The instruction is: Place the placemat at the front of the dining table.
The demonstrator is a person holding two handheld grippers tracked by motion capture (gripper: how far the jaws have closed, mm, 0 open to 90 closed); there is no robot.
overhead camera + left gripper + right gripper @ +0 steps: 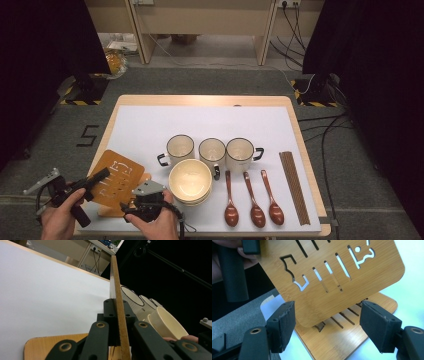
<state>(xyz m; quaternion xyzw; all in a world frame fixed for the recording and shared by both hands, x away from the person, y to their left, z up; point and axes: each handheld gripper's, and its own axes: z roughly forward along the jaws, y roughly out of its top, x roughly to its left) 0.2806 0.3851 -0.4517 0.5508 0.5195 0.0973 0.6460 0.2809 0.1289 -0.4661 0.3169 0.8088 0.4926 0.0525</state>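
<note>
Clearly pinched at its edge by the left gripper (pixel 117 322), jaws closed tight on the thin wooden board (pixel 117 179), seen edge-on between the black pads in the left gripper view. Held tilted above a second wooden board (pixel 352 337) lying flat at the near left corner of the surface (pixel 150 125), probably to separate the two pieces, or to stand the upper one up on the lower. Gripped near one side, likely so that the cut-out slots and the free lower corner remain reachable. Right gripper (pixel 327 322) wide open, holding nothing, its pads on either side of that rounded lower corner but apart from it; seemingly waiting to take or steady the raised board. Beside, untouched: a cream bowl (pixel 190 181) close to the right hand, three mugs (pixel 212 150) behind it, three spoons (pixel 252 200) and chopsticks (pixel 295 187) further to the right.
</note>
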